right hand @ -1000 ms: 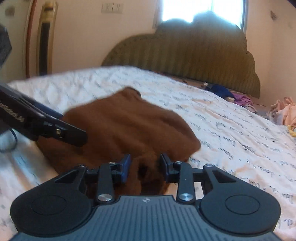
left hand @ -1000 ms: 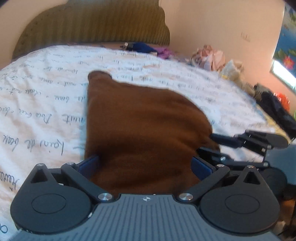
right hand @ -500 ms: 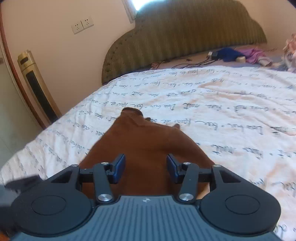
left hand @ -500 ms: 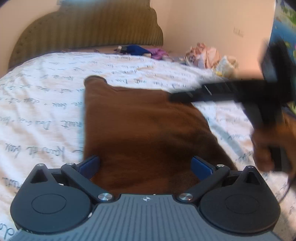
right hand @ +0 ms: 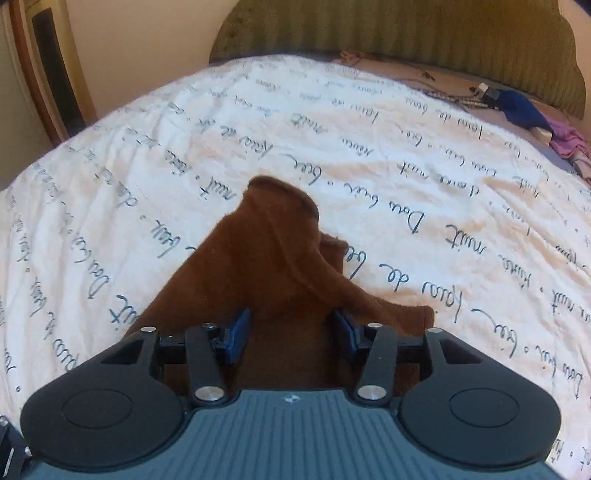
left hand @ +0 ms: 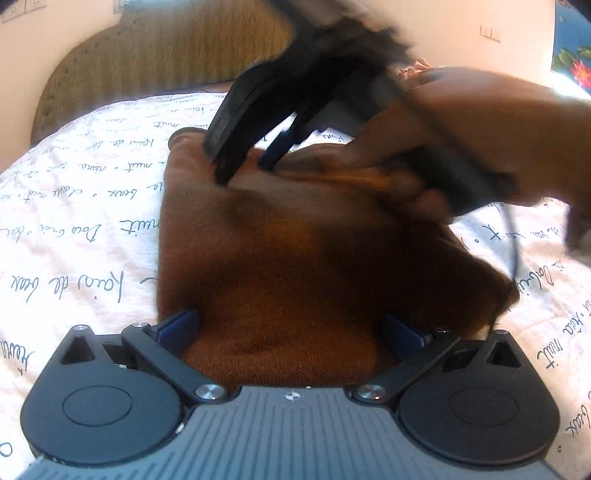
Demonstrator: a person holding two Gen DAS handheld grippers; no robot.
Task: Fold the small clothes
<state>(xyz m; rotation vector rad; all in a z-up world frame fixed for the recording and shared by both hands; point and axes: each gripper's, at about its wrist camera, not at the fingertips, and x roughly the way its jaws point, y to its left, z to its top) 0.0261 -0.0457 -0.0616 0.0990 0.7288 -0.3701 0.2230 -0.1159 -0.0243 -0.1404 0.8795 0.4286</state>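
Note:
A small brown knitted garment [left hand: 288, 258] lies on the white bedspread with script print [left hand: 74, 221]. My left gripper [left hand: 290, 328] is open wide, its blue pads on either side of the garment's near edge. My right gripper [right hand: 291, 328] is open, its pads astride the garment [right hand: 273, 266], over the part near its far end. In the left wrist view the right gripper [left hand: 258, 162] and the hand holding it reach in from the right, blurred, above the garment's far part.
An olive headboard [right hand: 406, 33] stands at the far end of the bed. Blue and purple clothes [right hand: 528, 110] lie near it. More clothes are piled at the right wall [left hand: 417, 66]. A tall standing unit [right hand: 48, 74] is at the left.
My right gripper has swung up and across from the garment's right side to over its far part. The left gripper stays open at the near edge.

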